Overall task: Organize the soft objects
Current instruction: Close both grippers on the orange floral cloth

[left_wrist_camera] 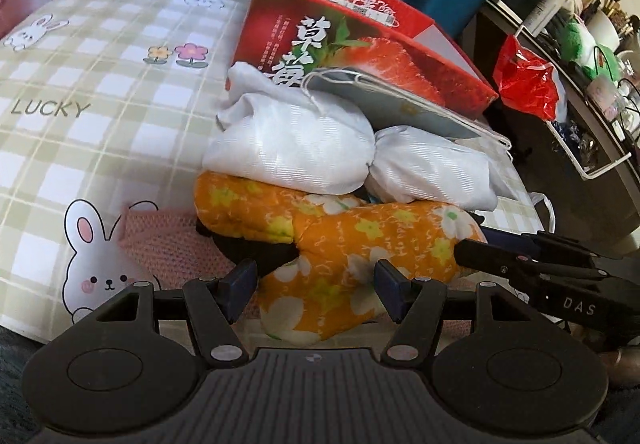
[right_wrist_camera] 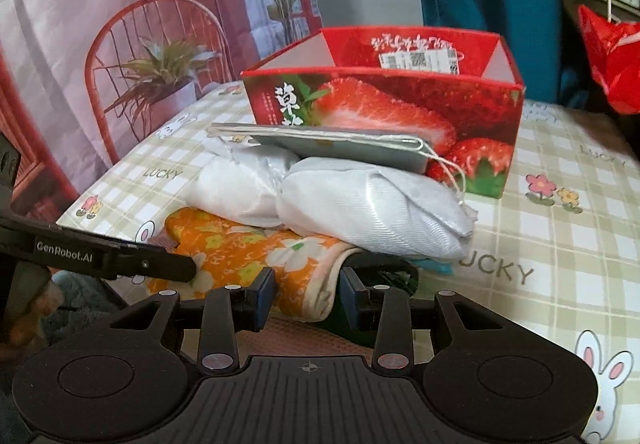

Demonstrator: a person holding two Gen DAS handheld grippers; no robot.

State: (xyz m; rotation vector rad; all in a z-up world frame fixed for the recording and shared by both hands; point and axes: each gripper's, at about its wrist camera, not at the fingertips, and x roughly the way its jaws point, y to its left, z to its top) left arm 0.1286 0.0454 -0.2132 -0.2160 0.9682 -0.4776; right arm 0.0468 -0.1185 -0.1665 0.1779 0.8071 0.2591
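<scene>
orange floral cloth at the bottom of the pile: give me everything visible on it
The orange floral cloth is a soft, rumpled fabric printed with white and yellow flowers, pale on its inner side at one folded edge. It lies bunched on the checked sheet, at the bottom of the pile. A white knotted bundle rests on top of it; dark fabric pokes out beneath. Both grippers straddle its near edge; contact is unclear.

White cloth bundles: 2 (left_wrist_camera: 292,140) (left_wrist_camera: 432,172)
Orange floral cloth: 1 (left_wrist_camera: 360,240)
Pink knitted piece: 1 (left_wrist_camera: 168,244)
Grey flat pouch with string: 1 (left_wrist_camera: 400,104)
Strawberry box: 1 (left_wrist_camera: 360,40)
Red plastic bag: 1 (left_wrist_camera: 524,80)
</scene>
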